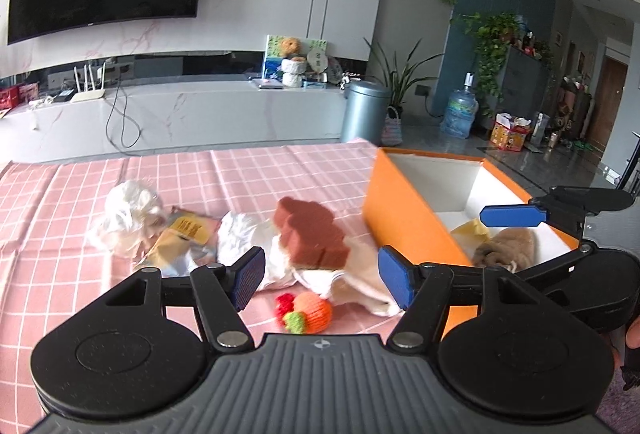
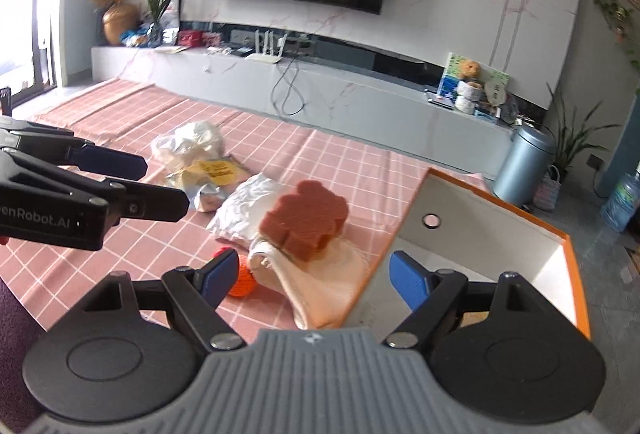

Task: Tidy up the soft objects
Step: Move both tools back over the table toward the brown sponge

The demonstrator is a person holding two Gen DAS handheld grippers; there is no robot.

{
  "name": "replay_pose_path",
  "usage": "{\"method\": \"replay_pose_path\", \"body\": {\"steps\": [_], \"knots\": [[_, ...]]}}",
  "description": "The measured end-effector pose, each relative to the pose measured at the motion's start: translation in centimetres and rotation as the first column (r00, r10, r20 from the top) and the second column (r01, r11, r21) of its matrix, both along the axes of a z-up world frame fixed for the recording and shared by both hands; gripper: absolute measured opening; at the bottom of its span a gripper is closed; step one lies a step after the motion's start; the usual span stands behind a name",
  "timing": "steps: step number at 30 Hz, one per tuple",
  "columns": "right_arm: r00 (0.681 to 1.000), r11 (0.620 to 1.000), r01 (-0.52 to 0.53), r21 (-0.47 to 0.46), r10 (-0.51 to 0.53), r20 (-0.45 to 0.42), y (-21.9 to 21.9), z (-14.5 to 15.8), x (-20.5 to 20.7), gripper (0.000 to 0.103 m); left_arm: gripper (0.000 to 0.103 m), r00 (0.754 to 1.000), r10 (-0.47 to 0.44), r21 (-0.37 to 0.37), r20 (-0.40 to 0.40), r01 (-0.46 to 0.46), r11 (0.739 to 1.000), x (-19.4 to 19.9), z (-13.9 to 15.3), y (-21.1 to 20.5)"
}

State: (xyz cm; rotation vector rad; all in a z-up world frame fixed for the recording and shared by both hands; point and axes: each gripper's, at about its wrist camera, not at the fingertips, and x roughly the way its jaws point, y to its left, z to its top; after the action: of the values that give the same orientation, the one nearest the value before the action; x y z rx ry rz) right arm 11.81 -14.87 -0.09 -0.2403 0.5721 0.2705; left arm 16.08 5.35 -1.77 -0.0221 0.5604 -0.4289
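A brown sponge (image 1: 312, 238) (image 2: 306, 222) rests on a cream cloth (image 1: 360, 284) (image 2: 324, 282), right beside the orange box (image 1: 400, 218) (image 2: 496, 202). In front of them lies an orange knitted toy (image 1: 308, 312) (image 2: 242, 280). My left gripper (image 1: 323, 278) is open just short of the sponge and holds nothing; the right wrist view shows it at the left (image 2: 166, 186). My right gripper (image 2: 314, 278) is open and empty over the cloth and the box wall. One of its blue fingers (image 1: 512, 216) reaches over the box. Inside the box lies a brown plush (image 1: 508, 246).
White crumpled material (image 1: 240, 234), a yellow packet (image 1: 184, 234) and a white plastic bag (image 1: 128, 210) lie left of the sponge on the pink checked cloth (image 1: 60, 234). Beyond the table stand a grey bin (image 1: 364, 110) and a long white console (image 1: 180, 110).
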Motion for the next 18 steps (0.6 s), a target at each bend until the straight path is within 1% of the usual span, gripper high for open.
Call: {"method": "replay_pose_path", "body": {"steps": [3,5,8,14,18], "knots": [[1.000,0.999,-0.027,-0.034,0.027,0.000,1.1,-0.4,0.7,0.081,0.076,1.000,0.011,-0.006,-0.012,-0.011,1.000,0.1,-0.6,0.9],[0.999,0.998,-0.049,-0.044,0.049,-0.014,1.5,-0.6,1.4,0.081,0.076,1.000,0.012,-0.006,-0.018,-0.012,1.000,0.3,-1.1,1.5],[0.996,0.996,-0.073,-0.041,0.070,-0.060,1.9,-0.8,2.9,0.081,0.076,0.999,0.010,-0.008,-0.031,-0.010,1.000,0.6,-1.6,2.1],[0.983,0.991,-0.116,-0.073,0.103,-0.153,2.6,-1.6,6.3,0.080,0.076,0.998,0.007,-0.014,-0.059,-0.008,1.000,1.8,-2.5,3.1],[0.970,0.984,-0.148,-0.100,0.124,-0.210,2.9,-2.1,8.6,0.073,0.075,0.996,0.002,-0.008,-0.092,-0.003,1.000,3.1,-3.3,3.4]]}}
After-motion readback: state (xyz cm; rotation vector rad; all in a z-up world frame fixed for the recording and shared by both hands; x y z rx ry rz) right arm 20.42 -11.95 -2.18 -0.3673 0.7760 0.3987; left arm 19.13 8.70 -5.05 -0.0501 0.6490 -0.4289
